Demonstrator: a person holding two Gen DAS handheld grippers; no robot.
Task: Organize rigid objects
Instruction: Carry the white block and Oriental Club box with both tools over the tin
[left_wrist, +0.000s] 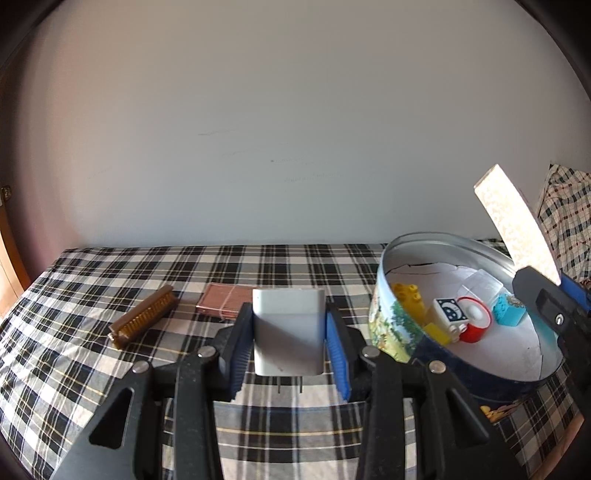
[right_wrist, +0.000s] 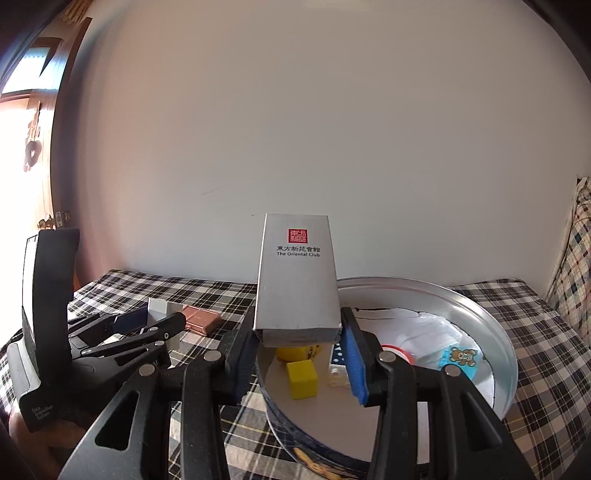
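My left gripper (left_wrist: 289, 311) is shut on a white plug adapter (left_wrist: 288, 328), prongs pointing back toward me, above the plaid cloth. A round metal tin (left_wrist: 443, 237) stands to its right, holding a yellow brick (left_wrist: 406, 293), a red-and-white roll (left_wrist: 476, 317) and a blue block (left_wrist: 509, 312). My right gripper (right_wrist: 298, 318) is shut on a silver box (right_wrist: 297, 280) printed "The Oriental Club", held upright over the tin's (right_wrist: 480, 308) near-left rim. Inside the tin lie a yellow cube (right_wrist: 302, 378) and a blue bear block (right_wrist: 461, 358). The left gripper (right_wrist: 147, 325) shows at the left of the right wrist view.
A brown brush (left_wrist: 144, 317) and a copper-coloured flat box (left_wrist: 225, 301) lie on the plaid cloth (left_wrist: 92, 369) left of the adapter. A pale wall runs along the back edge. A plaid pillow (right_wrist: 576, 258) stands at the far right.
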